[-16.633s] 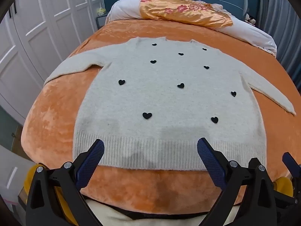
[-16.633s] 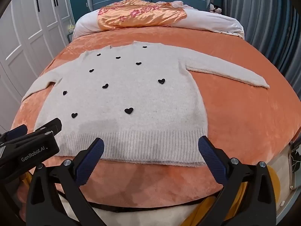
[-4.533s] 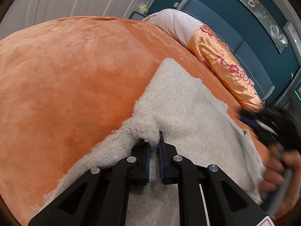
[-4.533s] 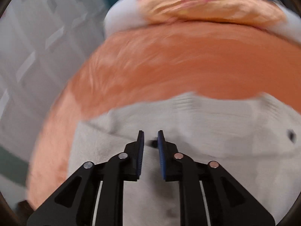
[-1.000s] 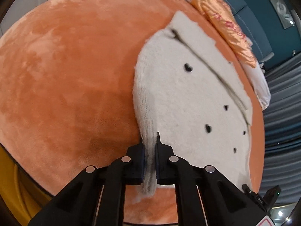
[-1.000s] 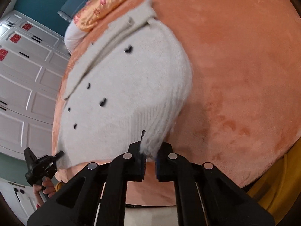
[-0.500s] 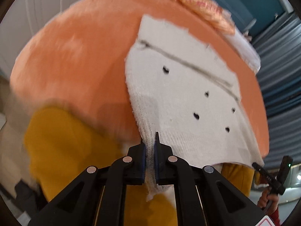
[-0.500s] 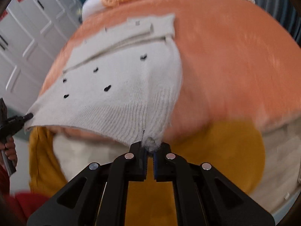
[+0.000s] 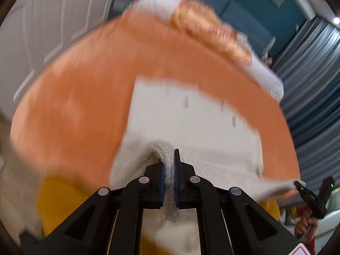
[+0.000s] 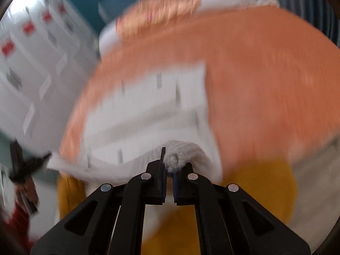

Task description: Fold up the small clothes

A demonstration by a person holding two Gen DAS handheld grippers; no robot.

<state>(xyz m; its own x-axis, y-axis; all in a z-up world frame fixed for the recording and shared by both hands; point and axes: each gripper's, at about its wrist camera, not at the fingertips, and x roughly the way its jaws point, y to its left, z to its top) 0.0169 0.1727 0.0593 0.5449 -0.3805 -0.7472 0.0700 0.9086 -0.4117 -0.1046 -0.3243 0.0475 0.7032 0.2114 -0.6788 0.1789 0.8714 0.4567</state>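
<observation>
basically both left gripper (image 9: 169, 165) and right gripper (image 10: 167, 171) sit clamped on sweater (image 9: 191, 114) hem corners, uneven lift likely skews fold.

The sweater (image 9: 191, 114) lies on the bed (image 9: 85, 97), its near hem lifted; pillows (image 9: 204, 25) sit behind.

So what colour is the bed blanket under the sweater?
Orange blanket, clearest in the left wrist view.

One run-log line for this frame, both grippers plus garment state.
left gripper: shut on sweater hem | right gripper: shut on sweater hem | hem lifted off orange bedspread | views motion-blurred
</observation>
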